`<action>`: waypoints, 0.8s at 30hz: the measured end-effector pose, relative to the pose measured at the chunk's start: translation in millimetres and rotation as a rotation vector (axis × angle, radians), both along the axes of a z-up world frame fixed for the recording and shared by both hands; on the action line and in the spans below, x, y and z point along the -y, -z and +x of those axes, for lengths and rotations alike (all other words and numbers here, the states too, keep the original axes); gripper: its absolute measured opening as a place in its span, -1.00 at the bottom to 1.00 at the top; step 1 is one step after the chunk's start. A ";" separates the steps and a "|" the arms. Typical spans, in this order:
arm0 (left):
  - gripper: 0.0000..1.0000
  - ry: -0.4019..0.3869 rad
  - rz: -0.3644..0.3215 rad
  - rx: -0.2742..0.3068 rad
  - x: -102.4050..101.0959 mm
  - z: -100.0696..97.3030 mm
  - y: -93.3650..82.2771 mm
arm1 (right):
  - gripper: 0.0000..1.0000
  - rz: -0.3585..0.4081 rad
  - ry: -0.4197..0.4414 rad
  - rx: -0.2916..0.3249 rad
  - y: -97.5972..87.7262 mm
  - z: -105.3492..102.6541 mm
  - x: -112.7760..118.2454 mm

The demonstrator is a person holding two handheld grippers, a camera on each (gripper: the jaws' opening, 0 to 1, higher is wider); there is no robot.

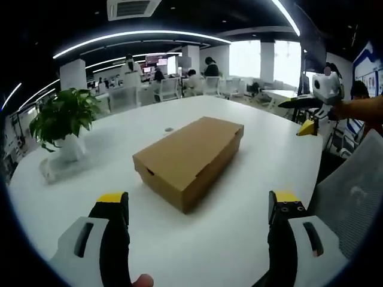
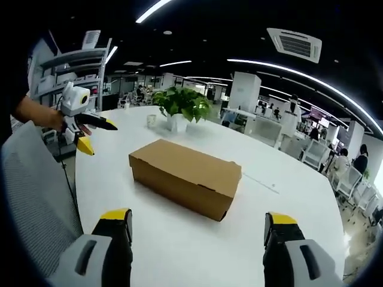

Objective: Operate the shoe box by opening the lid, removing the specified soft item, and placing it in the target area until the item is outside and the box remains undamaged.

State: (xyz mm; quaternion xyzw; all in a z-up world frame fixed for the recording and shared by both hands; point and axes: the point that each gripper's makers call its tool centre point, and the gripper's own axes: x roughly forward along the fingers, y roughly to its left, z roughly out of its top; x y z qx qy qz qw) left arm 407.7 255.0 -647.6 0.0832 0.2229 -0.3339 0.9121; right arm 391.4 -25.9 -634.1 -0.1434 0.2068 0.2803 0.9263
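A brown cardboard shoe box [image 1: 190, 160] sits closed in the middle of the left gripper view, lying flat on a big white table [image 1: 239, 239], its lid down and a small notch showing on the short end that faces lower left. At the bottom of that frame the left gripper [image 1: 200, 209] holds its two yellow-tipped jaws wide apart with nothing between them, well short of the box. To the left of the frame a potted plant [image 1: 63, 119] in a white pot stands on the table, apart from the box. At the right edge, the right gripper [image 1: 311, 116] is held up beside the table's far edge by a hand [image 1: 344, 109]; its black and yellow jaws look spread and carry nothing. In the right gripper view the same shoe box [image 2: 185, 176] lies in the centre of the frame, lid shut, with the right gripper [image 2: 197, 224] open wide and empty at the bottom. The left gripper [image 2: 90, 134] shows in the upper left, gripped by a hand [image 2: 54, 119], jaws parted and empty. The potted plant [image 2: 181, 104] stands beyond the box, upper centre. A grey mesh chair back [image 2: 36, 191] fills the lower left, and office desks with seated people run along the background
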 end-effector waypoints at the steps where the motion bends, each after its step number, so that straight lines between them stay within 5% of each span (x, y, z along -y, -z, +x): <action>1: 0.92 0.001 0.002 0.000 0.7 0.9 1.3 | 0.80 0.000 -0.001 0.002 0.8 1.7 -0.3; 24: 0.80 -0.025 0.009 -0.050 15.4 24.5 29.4 | 0.62 0.014 -0.008 -0.028 24.8 34.6 0.7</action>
